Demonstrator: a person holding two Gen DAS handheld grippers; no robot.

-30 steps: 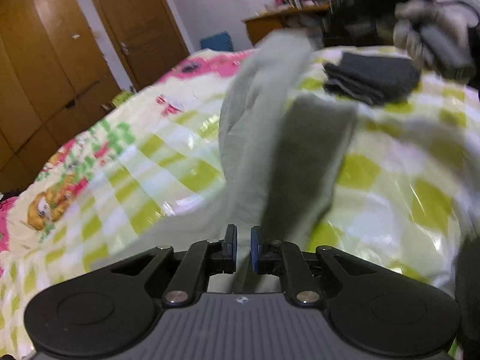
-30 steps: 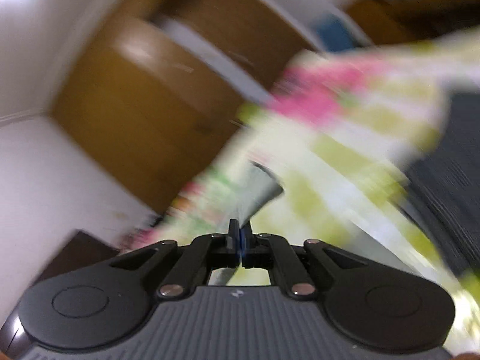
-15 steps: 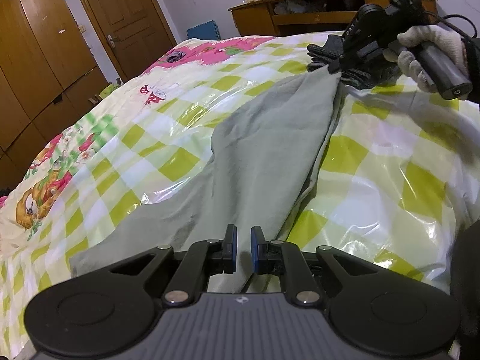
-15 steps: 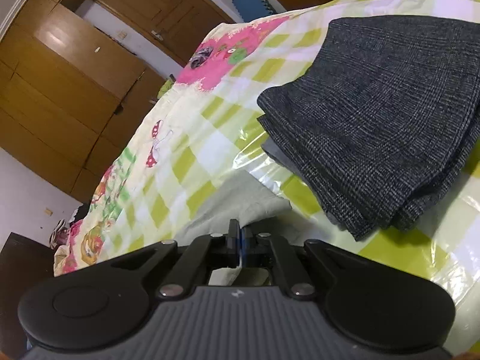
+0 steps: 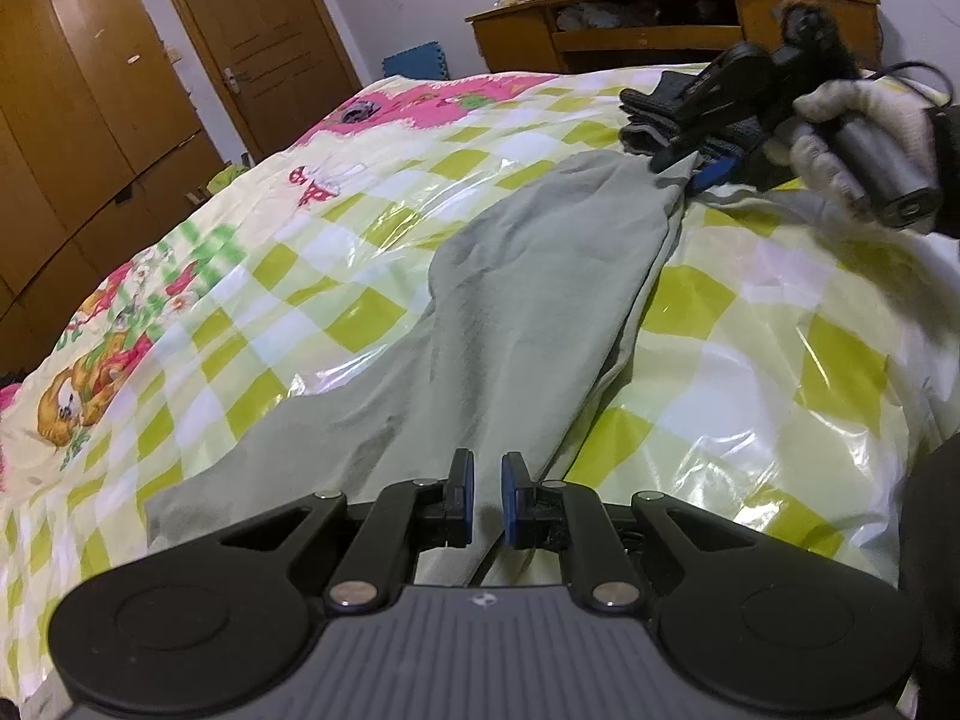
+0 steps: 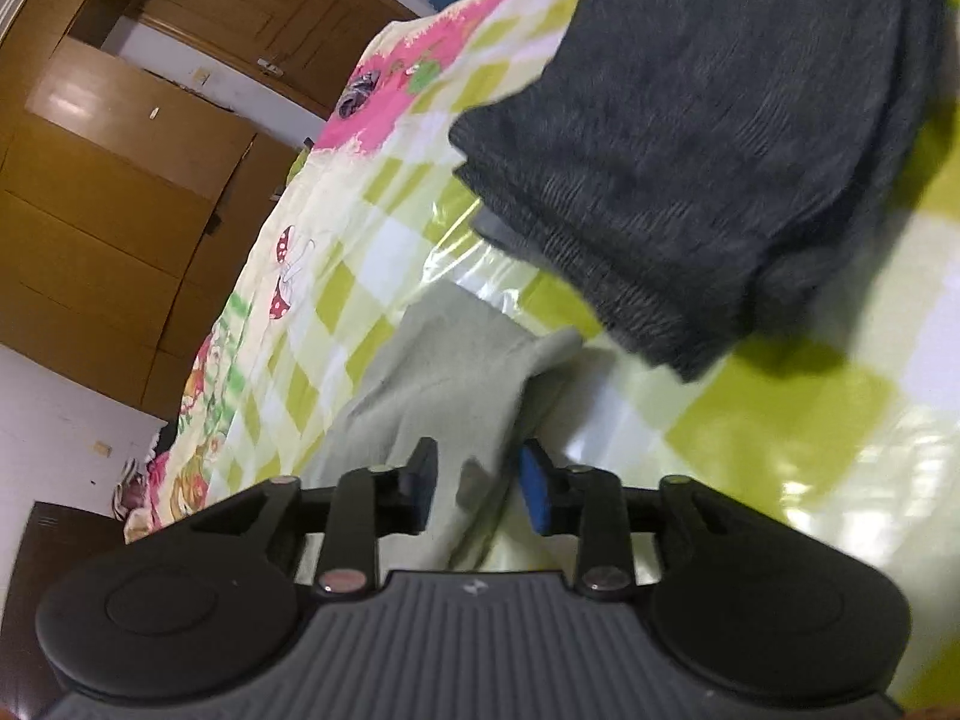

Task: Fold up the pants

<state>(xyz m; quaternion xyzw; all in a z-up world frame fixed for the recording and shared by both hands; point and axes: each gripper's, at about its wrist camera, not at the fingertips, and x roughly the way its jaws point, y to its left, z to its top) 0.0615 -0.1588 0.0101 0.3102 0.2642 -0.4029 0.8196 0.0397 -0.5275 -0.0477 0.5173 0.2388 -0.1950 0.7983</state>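
Grey-green pants lie stretched along the bed, from my left gripper up to my right gripper. The left jaws stand nearly closed with the near end of the fabric running in between them. In the right wrist view the far end of the pants rests on the sheet. My right gripper is over it and its jaws are opening; cloth lies between the blue pads, which no longer press on it. A gloved hand holds the right gripper.
A folded dark grey garment lies just beyond the pants' far end, also seen in the left wrist view. The bed has a glossy green-checked cover. Wooden wardrobes, a door and a desk stand behind.
The right gripper came down with the lifted pants end, laid it on the bed beside the dark garment, and spread its jaws. The left gripper stayed put.
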